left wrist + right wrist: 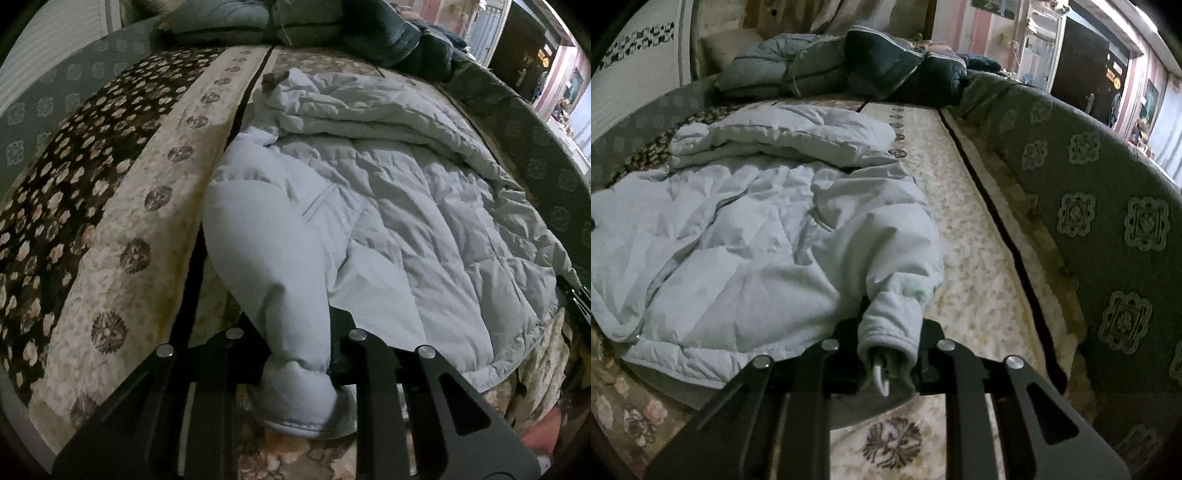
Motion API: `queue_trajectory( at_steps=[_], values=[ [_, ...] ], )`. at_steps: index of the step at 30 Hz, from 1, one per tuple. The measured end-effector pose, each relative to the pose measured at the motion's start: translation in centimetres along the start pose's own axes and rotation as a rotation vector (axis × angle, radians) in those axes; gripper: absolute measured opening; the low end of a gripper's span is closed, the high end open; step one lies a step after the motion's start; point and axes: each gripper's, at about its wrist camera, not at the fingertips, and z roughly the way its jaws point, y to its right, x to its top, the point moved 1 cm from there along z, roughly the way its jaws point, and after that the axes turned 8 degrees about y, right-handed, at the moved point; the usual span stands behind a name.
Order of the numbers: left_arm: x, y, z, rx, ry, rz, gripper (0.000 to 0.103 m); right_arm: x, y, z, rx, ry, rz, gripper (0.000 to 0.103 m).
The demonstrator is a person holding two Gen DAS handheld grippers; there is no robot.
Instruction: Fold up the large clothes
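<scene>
Left sleeve: I am pinching its cuff [303,402] between the fingers of my left gripper [295,369], which are closing tight on the padded fabric near the front edge of the bed.
Jacket: the pale grey quilted jacket [424,206] is lying spread across the patterned bedspread [122,206], its hem toward the front edge and its bunched hood end toward the far edge.
Right sleeve: I am gripping its cuff [890,332] with my right gripper [886,365]; the fingers are pressing together on it, and a small white loop [881,376] is hanging out of the cuff opening.
Far edge: a heap of dark and grey-blue clothes [849,66] is sitting beyond the jacket.
Right edge: a grey-green cushion with flower medallions [1108,206] is running along the bed.
</scene>
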Motion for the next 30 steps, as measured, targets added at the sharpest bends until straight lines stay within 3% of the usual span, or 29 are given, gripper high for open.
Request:
queue_trajectory(
  at_steps=[6, 10, 17, 22, 27, 30],
  values=[
    [-0.4, -1.2, -1.4, -0.059, 0.019, -0.079, 0.017, 0.3, 0.4, -2.2, 0.058, 0.033, 0.085, 0.016],
    [-0.1, -1.2, -3.1, -0.081, 0.049, -0.07, 0.015, 1.0, 0.7, -4.4, 0.09, 0.078, 0.113, 0.014],
    [0.8, -0.2, -10.0, -0.137, 0.132, -0.016, 0.013, 2.8, 1.0, -10.4, 0.082, 0.177, 0.068, 0.014],
    [2.0, -1.2, -13.9, -0.198, 0.192, -0.041, 0.014, 4.4, 1.4, -15.0, 0.073, 0.247, 0.057, 0.014],
    [3.7, -3.6, -10.7, -0.228, 0.155, -0.126, 0.015, 6.5, 1.4, -12.6, 0.075, 0.236, 0.055, 0.014],
    [4.6, -2.7, -8.5, -0.2, 0.127, -0.116, 0.015, 7.7, 1.4, -10.4, 0.103, 0.209, 0.093, 0.014]
  ],
)
